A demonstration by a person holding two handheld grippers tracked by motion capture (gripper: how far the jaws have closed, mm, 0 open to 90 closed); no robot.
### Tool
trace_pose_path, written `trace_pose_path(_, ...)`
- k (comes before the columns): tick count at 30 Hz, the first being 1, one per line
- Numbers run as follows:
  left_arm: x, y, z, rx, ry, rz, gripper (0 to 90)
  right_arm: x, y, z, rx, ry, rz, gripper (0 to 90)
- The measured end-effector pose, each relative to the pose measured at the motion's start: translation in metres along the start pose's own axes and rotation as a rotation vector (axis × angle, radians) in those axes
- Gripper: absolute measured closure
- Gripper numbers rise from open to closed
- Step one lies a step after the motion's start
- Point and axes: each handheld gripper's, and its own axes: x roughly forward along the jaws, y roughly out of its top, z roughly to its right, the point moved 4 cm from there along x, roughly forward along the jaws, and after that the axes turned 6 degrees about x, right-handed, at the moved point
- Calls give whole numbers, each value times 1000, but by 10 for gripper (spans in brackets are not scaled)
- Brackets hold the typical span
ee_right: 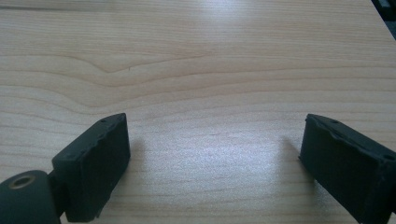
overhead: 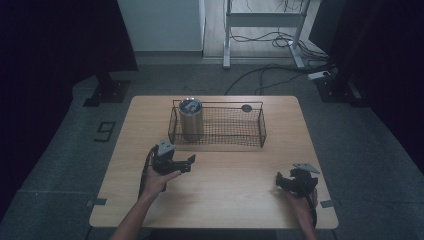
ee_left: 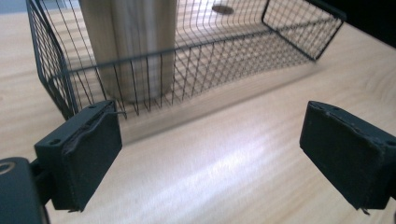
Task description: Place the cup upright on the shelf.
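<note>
A black wire basket (overhead: 260, 129) stands on the far half of the wooden table (overhead: 225, 200). A metal tumbler (overhead: 191, 120) stands upright in the basket's left end; in the left gripper view the tumbler (ee_left: 135, 42) rises behind the basket mesh (ee_left: 299, 32). My left gripper (overhead: 186, 164) is open, held just in front of the basket's left front corner, nothing between its jaws. My right gripper (overhead: 281, 181) is open near the table's front right, low over bare wood. In their own views the left gripper (ee_left: 210, 149) and right gripper (ee_right: 215, 163) both hold nothing.
A small dark round disc (overhead: 246, 107) lies on the table just behind the basket's back right. A desk frame (overhead: 260, 30) and cables (overhead: 280, 70) are on the floor beyond the table. A floor marker (overhead: 104, 131) lies to the left.
</note>
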Motion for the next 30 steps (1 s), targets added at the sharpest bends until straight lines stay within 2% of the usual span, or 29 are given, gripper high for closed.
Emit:
trace_pose_path(6, -4, -25, 14, 51, 2, -46, 59, 0, 0, 0, 0, 0, 0, 81)
trace_pose_path(8, -4, -34, 18, 56, -4, -66, 59, 0, 0, 0, 0, 0, 0, 82)
trace_pose_path(12, -5, -54, 24, 54, -12, -103, 56, 0, 0, 0, 0, 0, 0, 82)
trace_pose_path(17, -6, -70, 27, 18, -21, -125, 59, 0, 0, 0, -1, 0, 1, 84)
trace_pose_path(21, -7, -77, 26, -9, -21, -126, 68, 0, 0, 0, -1, 1, 1, 86)
trace_pose_path(23, -7, -78, 25, 1, -13, -141, 65, 0, 0, 0, -1, 1, 1, 86)
trace_pose_path(30, -8, -77, 25, -6, 4, -132, 70, 0, 0, 0, 0, 2, 1, 86)
